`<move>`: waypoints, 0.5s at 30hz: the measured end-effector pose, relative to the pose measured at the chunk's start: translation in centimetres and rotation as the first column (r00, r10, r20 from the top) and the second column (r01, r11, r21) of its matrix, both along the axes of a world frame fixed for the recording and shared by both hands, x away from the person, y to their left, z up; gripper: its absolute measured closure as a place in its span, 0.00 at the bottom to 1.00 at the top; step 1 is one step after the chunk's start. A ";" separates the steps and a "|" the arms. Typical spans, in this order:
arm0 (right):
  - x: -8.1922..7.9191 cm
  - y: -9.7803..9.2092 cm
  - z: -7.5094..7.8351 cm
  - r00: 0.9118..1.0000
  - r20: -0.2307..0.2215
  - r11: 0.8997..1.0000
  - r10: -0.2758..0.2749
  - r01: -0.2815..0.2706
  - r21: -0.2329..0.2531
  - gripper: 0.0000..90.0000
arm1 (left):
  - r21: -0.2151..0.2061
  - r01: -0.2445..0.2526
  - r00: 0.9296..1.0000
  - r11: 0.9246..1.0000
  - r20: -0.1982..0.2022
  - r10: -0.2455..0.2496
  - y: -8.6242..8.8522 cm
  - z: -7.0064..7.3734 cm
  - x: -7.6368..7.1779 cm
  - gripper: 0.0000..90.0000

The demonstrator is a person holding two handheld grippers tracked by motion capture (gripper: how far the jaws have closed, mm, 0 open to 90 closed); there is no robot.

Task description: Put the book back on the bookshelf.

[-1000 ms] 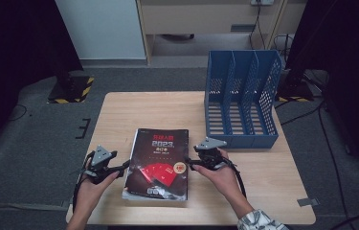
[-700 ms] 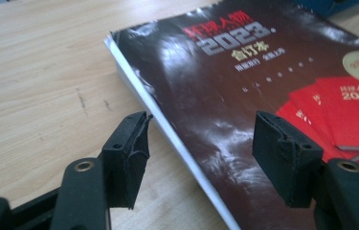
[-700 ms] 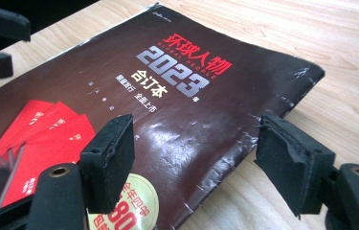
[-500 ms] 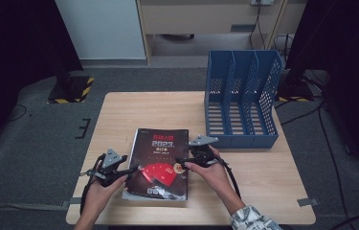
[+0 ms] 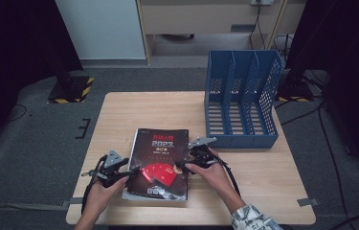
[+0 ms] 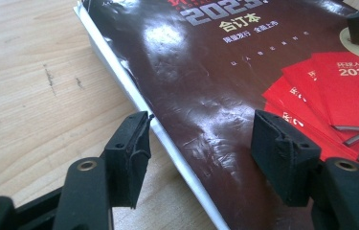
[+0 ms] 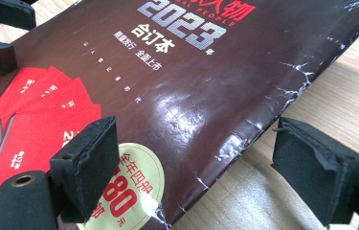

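A thick book [image 5: 160,163] with a glossy dark brown cover lies flat on the wooden tabletop [image 5: 134,112], near its front edge and a little left of the middle, with "2023" printed near the top of the cover, a fan of red booklets lower down and a round pale sticker near its right edge. The left tool [image 6: 198,155] sits at the book's left edge with its jaws spread wide: one black pad rests over the bare wood just beside the white page block, the other hangs over the cover. The right tool [image 7: 215,167] sits at the book's right edge, also spread wide, one pad over the round sticker and the other over the tabletop past the creased edge of the cover. Neither tool pinches anything. Behind the book and to its right, a blue file rack [image 5: 241,98] with upright dividers and perforated sides stands on the tabletop, near the book's far right corner.
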State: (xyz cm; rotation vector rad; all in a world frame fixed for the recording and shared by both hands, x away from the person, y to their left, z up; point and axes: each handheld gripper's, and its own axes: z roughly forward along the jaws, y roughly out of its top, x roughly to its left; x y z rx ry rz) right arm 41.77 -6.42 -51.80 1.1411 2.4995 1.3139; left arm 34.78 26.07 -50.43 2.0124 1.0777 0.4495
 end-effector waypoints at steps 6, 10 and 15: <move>0.1 0.0 -0.2 0.999 -0.041 0.999 0.018 -0.016 0.030 0.19 | -0.022 0.002 1.000 1.000 -0.015 -0.002 0.0 -0.2 0.0 0.43; -0.1 0.1 0.0 1.000 -0.023 1.000 0.017 -0.017 0.025 0.21 | -0.014 0.003 1.000 1.000 -0.015 -0.003 0.0 -0.1 0.0 0.43; -0.4 0.1 0.4 1.000 -0.003 1.000 0.019 -0.019 0.016 0.21 | -0.013 0.002 1.000 1.000 -0.016 -0.002 0.0 -0.1 0.0 0.43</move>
